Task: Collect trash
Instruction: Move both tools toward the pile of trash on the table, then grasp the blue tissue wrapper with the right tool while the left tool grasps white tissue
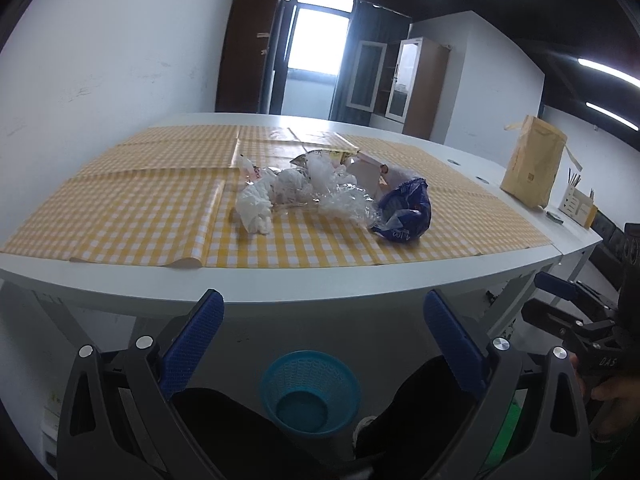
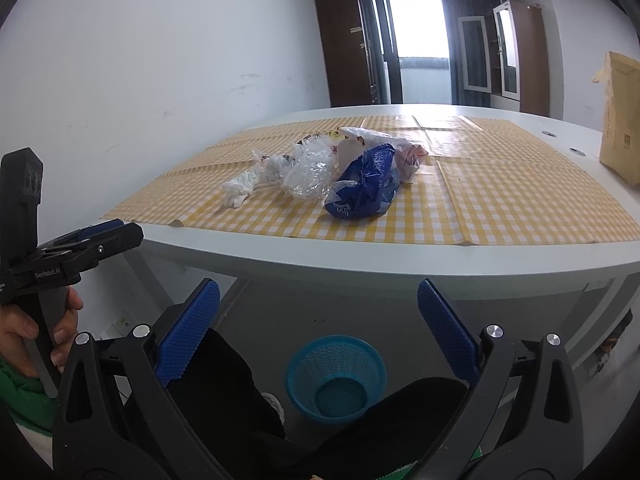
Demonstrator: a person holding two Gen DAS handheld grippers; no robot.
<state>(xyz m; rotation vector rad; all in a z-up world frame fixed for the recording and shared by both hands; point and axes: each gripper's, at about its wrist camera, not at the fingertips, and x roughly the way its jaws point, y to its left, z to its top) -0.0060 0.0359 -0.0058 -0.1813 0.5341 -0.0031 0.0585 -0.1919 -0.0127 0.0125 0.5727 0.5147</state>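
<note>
Yellow-checked cloth (image 1: 132,208) covers the white table (image 1: 320,280), and on it lies the trash: crumpled white paper (image 1: 256,204) at nine o'clock of the heap, clear plastic film (image 1: 344,200) in the middle, a blue wrapper (image 1: 408,212) at three o'clock. Below the table edge, at six o'clock, a teal basket (image 1: 310,392) stands on the floor between dark trouser legs. Both the left gripper (image 1: 320,336) and the right gripper (image 2: 318,324) hang short of the table, fingers spread wide and holding nothing.
</note>
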